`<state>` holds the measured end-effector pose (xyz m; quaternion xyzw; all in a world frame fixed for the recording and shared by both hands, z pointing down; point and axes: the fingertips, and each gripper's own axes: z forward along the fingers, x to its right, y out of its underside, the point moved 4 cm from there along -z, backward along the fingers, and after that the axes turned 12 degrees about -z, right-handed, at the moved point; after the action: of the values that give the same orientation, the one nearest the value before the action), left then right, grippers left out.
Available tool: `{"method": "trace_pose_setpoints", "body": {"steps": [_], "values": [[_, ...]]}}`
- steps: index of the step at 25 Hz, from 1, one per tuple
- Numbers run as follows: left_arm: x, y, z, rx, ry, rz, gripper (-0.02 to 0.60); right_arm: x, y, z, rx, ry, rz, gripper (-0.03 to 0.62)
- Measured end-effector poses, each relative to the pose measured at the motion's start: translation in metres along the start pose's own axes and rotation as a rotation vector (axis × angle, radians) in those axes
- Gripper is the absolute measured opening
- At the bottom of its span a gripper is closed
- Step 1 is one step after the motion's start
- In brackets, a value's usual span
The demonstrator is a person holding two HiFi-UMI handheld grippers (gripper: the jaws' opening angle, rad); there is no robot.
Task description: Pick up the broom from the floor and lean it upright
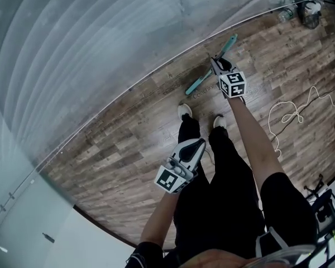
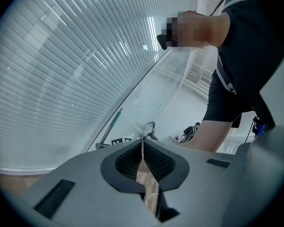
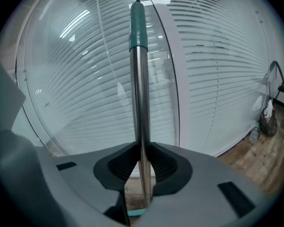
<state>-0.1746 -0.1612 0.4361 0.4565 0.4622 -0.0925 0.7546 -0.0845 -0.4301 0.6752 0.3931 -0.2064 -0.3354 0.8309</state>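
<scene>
Broom [image 3: 141, 89] clamped in rt hand-held gripper [image 3: 141, 151].

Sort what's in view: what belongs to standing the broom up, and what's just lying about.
Job: broom with silver metal handle and teal grip; right gripper, clamped on that handle; left gripper, shut and empty.
Lying about: loose white cable on the brown wooden floor; clear plastic bottles by the white blinds.

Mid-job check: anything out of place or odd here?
Only the white cord: it sprawls in loose loops across the floor right of the person's legs, a possible snag. The right tongs grip the broom squarely; nothing looks damaged.
</scene>
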Motion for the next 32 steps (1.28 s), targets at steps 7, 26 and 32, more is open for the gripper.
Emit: {"method": "trace_pose_setpoints", "body": {"steps": [7, 26, 32], "values": [[-0.018, -0.006, -0.01, 0.011, -0.032, -0.006, 0.028, 0.009, -0.015, 0.037, 0.018, 0.016, 0.019, 0.092], [0.005, -0.003, -0.009, 0.046, 0.005, 0.042, 0.029, 0.028, -0.033, 0.022, 0.071, 0.023, -0.047, 0.183], [0.041, -0.022, -0.01, 0.061, 0.032, 0.052, 0.028, 0.002, -0.026, -0.084, 0.119, 0.042, 0.051, 0.185]]}}
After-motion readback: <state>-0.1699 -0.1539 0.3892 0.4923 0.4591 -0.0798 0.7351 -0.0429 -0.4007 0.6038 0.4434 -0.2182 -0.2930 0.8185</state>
